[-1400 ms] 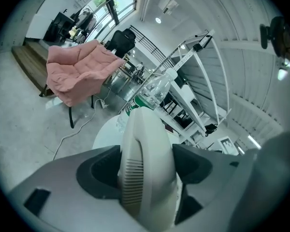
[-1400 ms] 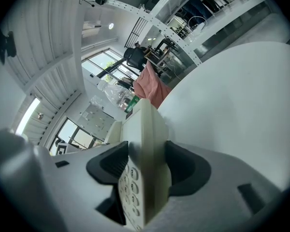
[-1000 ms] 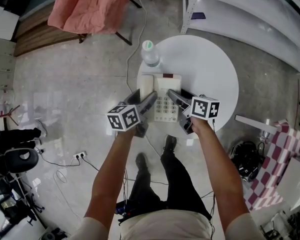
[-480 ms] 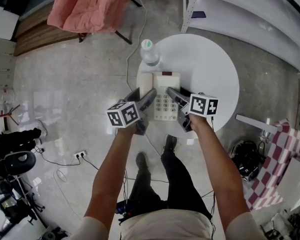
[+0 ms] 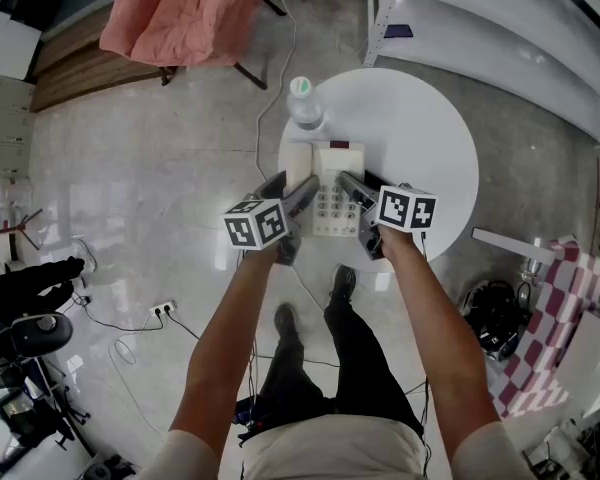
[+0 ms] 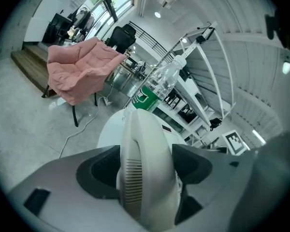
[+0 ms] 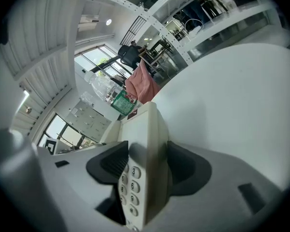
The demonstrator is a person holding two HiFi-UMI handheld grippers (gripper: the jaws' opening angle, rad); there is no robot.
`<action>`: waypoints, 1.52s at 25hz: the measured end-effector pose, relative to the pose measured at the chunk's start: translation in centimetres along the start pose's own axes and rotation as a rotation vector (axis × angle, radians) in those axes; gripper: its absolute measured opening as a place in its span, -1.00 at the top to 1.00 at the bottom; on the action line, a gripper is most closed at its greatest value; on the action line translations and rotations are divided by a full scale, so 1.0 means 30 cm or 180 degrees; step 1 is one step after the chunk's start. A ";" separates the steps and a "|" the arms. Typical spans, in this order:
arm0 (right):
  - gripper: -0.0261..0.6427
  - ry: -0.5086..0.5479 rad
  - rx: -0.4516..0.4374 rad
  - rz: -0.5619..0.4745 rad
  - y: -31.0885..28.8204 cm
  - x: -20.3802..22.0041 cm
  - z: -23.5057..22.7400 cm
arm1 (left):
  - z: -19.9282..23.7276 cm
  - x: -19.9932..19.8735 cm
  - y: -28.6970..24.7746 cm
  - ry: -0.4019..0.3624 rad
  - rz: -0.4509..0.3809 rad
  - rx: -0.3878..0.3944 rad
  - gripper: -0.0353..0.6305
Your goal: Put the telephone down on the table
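Left gripper (image 5: 295,190) is clamped on the handset (image 5: 298,168) of the telephone (image 5: 332,190); in the left gripper view the cream handset (image 6: 146,163) fills the gap, with both dark jaw pads pressed against its sides. Right gripper (image 5: 355,194) is clamped on the opposite edge of the telephone body; in the right gripper view that edge (image 7: 152,144) stands between the jaws, with the keypad (image 7: 130,185) facing the left jaw.

1. Floor (image 5: 130,168): pale, polished, with a white cable (image 5: 270,88) running across it toward the table.
2. Table (image 5: 420,138): round, white top. The telephone sits over its near-left portion, beside the rim. Whether the base is touching the tabletop or held just above it cannot be determined.
3. Chair (image 5: 185,13): covered in pink fabric, on the floor well apart from the table, to its far left.
4. Telephone: cream body, keypad upward, handset along its left side.
5. Bottle (image 5: 303,103): clear plastic, green label, upright at the table's left edge, just beyond the telephone's far end
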State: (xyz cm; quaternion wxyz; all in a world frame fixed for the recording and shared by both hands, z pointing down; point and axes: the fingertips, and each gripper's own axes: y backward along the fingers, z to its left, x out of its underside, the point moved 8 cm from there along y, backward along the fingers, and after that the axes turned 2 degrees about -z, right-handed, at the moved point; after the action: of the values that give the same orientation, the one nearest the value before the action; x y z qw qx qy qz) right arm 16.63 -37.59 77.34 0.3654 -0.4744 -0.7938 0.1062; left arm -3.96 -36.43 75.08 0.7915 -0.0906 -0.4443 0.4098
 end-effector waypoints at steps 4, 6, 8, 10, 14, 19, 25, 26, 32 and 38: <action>0.28 0.0143 0.0116 -0.0004 0.016 0.000 0.021 | -0.007 -0.012 0.034 -0.0131 -0.0008 -0.0080 -0.08; 0.28 0.0181 0.0192 -0.0045 0.039 -0.005 0.037 | -0.012 -0.023 0.064 -0.0146 -0.0036 -0.0125 -0.08; 0.32 0.0273 0.0291 -0.0098 0.071 -0.019 0.057 | -0.021 -0.037 0.102 -0.0172 -0.0075 -0.0172 -0.08; 0.33 0.0352 0.0353 -0.0137 0.100 -0.036 0.078 | -0.029 -0.055 0.139 -0.0199 -0.0115 -0.0195 -0.08; 0.40 0.0467 0.0392 -0.0249 0.154 -0.086 0.138 | -0.058 -0.112 0.208 -0.0287 -0.0181 -0.0146 -0.07; 0.55 0.0664 0.0537 -0.0361 0.254 -0.131 0.261 | -0.122 -0.193 0.360 -0.0420 -0.0292 -0.0033 0.21; 0.96 0.0770 0.0292 -0.0538 0.366 -0.167 0.426 | -0.240 -0.284 0.532 -0.0620 -0.0343 0.0160 0.67; 0.96 0.0804 0.0250 -0.0554 0.387 -0.168 0.460 | -0.261 -0.293 0.564 -0.0639 -0.0346 0.0193 0.72; 0.96 0.1031 -0.0019 -0.0612 0.528 -0.157 0.684 | -0.431 -0.356 0.763 -0.0883 -0.0347 0.0501 0.84; 0.96 0.1150 -0.0222 -0.0747 0.661 -0.120 0.869 | -0.562 -0.420 0.969 -0.1144 -0.0498 0.0744 0.84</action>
State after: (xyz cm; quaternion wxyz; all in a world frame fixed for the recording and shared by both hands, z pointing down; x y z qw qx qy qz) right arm 13.29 -25.48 46.87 0.4950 -0.4023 -0.7684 -0.0514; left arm -10.77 -23.08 42.47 0.7341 0.1109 -0.5333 0.4055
